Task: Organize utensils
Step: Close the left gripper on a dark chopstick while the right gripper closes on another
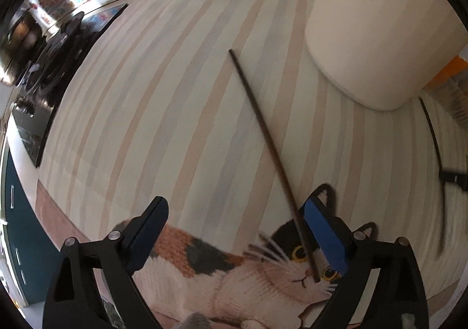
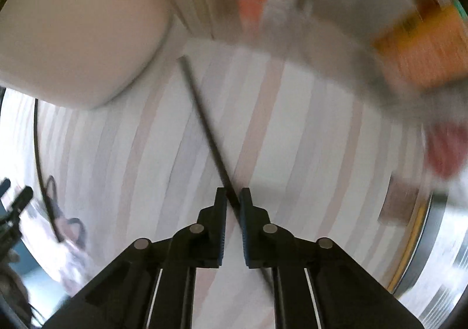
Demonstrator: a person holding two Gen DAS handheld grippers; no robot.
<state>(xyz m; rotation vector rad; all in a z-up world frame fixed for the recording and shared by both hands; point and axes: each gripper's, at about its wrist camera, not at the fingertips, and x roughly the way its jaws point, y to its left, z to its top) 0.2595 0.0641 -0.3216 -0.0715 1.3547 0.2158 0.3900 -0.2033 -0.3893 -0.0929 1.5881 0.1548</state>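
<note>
A dark chopstick (image 1: 263, 130) lies on the striped cat mat (image 1: 163, 112), its near end between my left gripper's fingers, close to the right pad. My left gripper (image 1: 237, 229) is open around it, low over the mat. My right gripper (image 2: 233, 200) is shut on a second dark chopstick (image 2: 204, 121), which points up toward a cream holder (image 2: 79, 30). The right gripper and its chopstick also show at the right edge of the left wrist view (image 1: 435, 141). The cream holder (image 1: 377, 27) stands at the upper right of the left wrist view.
A clear container (image 2: 263, 7) with orange and yellow items stands behind the mat, blurred. A round metal-rimmed object (image 2: 427, 241) sits at the right. A dark stove area (image 1: 49, 65) lies to the left of the mat.
</note>
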